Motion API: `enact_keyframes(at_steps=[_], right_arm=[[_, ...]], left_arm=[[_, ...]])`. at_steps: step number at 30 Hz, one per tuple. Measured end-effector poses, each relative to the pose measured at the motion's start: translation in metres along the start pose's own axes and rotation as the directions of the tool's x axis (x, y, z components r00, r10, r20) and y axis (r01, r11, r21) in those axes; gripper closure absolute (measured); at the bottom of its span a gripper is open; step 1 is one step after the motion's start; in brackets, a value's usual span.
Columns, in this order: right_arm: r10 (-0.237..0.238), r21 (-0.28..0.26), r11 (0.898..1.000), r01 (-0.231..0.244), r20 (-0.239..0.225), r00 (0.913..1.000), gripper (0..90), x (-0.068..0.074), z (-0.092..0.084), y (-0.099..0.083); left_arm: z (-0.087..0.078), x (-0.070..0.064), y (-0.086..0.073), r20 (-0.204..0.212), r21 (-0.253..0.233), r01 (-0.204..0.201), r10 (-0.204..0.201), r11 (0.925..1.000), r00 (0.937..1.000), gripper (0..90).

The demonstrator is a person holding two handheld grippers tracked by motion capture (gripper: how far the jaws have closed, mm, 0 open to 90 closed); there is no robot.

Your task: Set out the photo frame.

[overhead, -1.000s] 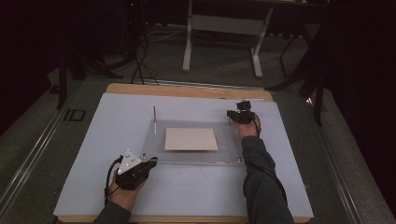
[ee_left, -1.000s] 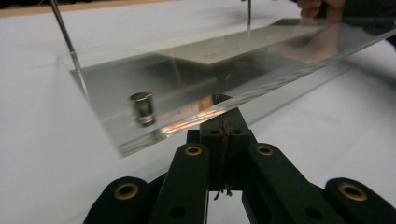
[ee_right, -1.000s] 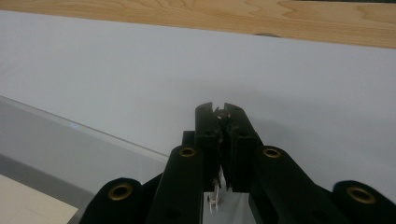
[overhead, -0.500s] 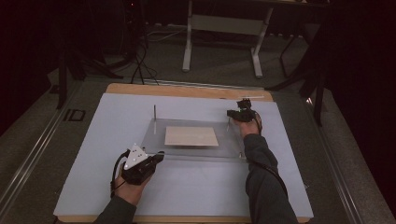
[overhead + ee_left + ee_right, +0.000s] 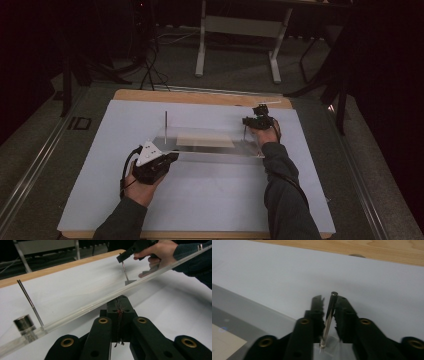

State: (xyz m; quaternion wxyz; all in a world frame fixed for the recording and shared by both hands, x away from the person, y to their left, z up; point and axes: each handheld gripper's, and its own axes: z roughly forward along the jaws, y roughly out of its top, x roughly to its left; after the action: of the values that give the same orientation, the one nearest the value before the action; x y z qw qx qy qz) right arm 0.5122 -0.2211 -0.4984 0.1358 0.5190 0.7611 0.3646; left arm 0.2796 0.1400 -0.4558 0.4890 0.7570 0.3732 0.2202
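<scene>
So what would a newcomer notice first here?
A clear sheet mid-table, raised at its near-left edge by the shut left gripper. At its far-right corner the right gripper has just been opening, a thin metal pin upright between its fingers. A second pin stands at the far-left corner.

Near edge of the clear plate (image 5: 210, 145) lifted higher off the desk (image 5: 210, 200) by the left gripper (image 5: 170, 157). Jaws of the right gripper (image 5: 329, 312) just opened around the metal pin (image 5: 329, 315).

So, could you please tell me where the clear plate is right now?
In the high view the clear plate sits mid-table over the white sheet, its near-left corner raised by the left gripper, with the right gripper at the rod on its far-right corner.
</scene>
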Motion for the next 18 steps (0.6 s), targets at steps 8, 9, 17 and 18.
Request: enact_keyframes(at_steps=[8, 9, 17, 18], right_arm=[[-0.070, -0.016, 0.997, 0.070, -0.012, 0.9975, 66.0, 0.001, -0.017, -0.001], [-0.071, -0.027, 0.997, 0.071, -0.014, 0.9974, 66.0, 0.001, -0.021, -0.002], [-0.084, -0.075, 0.994, 0.084, 0.005, 0.9964, 67.1, -0.006, -0.040, -0.018], [-0.080, -0.075, 0.994, 0.080, 0.008, 0.9968, 67.2, -0.008, -0.041, -0.021]], left_arm=[[0.002, 0.006, 0.014, -0.002, -0.004, -0.007, 0.007, 1.0000, 1.0000, 89.4], [0.002, 0.006, 0.014, -0.002, -0.006, -0.008, 0.008, 1.0000, 1.0000, 89.4], [0.003, 0.009, 0.020, 0.001, -0.006, -0.003, 0.003, 1.0000, 1.0000, 89.4], [0.003, 0.009, 0.020, 0.001, -0.006, -0.003, 0.003, 1.0000, 1.0000, 89.5]])
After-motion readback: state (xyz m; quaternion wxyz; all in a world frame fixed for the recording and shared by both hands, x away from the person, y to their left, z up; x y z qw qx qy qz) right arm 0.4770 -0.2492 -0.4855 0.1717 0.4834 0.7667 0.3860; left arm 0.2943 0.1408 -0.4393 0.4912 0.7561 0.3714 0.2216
